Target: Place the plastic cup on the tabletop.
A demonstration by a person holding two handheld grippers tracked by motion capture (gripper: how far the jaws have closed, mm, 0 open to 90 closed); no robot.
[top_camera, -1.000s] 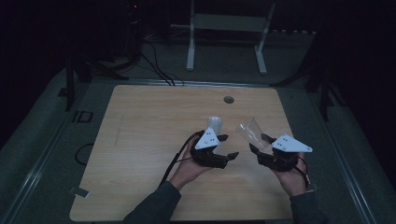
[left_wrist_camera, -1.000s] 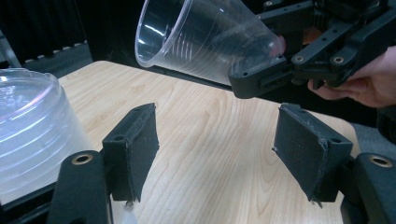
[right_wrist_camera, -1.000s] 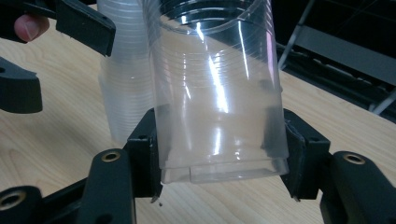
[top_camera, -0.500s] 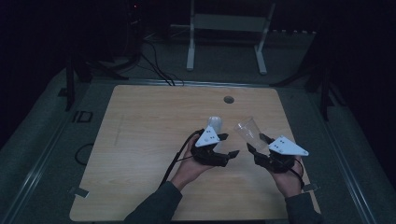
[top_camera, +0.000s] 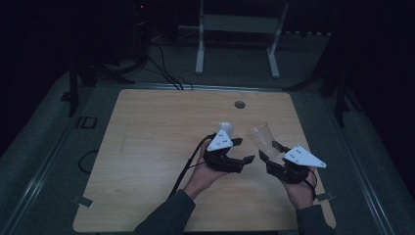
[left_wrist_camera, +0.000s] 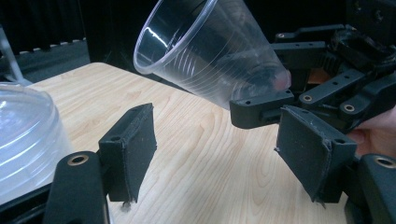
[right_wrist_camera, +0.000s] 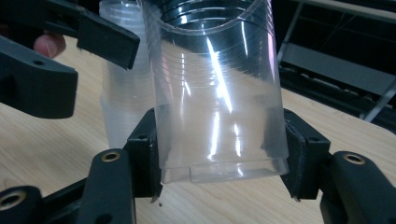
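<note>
My right gripper (top_camera: 270,151) is shut on the base of a clear plastic cup (top_camera: 258,137), which tilts up and to the left above the wooden table (top_camera: 156,147). The right gripper view has the cup (right_wrist_camera: 215,93) clamped between both pads (right_wrist_camera: 299,154). My left gripper (top_camera: 246,150) is open beside it; its jaws have just been opening and nothing is between them. In the left gripper view the pads (left_wrist_camera: 135,149) stand apart over bare wood, with the held cup (left_wrist_camera: 205,51) just beyond. A stack of clear cups (top_camera: 224,129) stands by the left gripper.
The stack of cups (left_wrist_camera: 23,140) rises close at the left in the left gripper view and behind the held cup as a stack (right_wrist_camera: 121,93) in the right gripper view. A cable hole (top_camera: 240,104) marks the table's far side. A white frame (top_camera: 240,29) stands beyond.
The left gripper's jaws have spread apart. Both hands stay about where they were, and the cup is still held by the right gripper.
</note>
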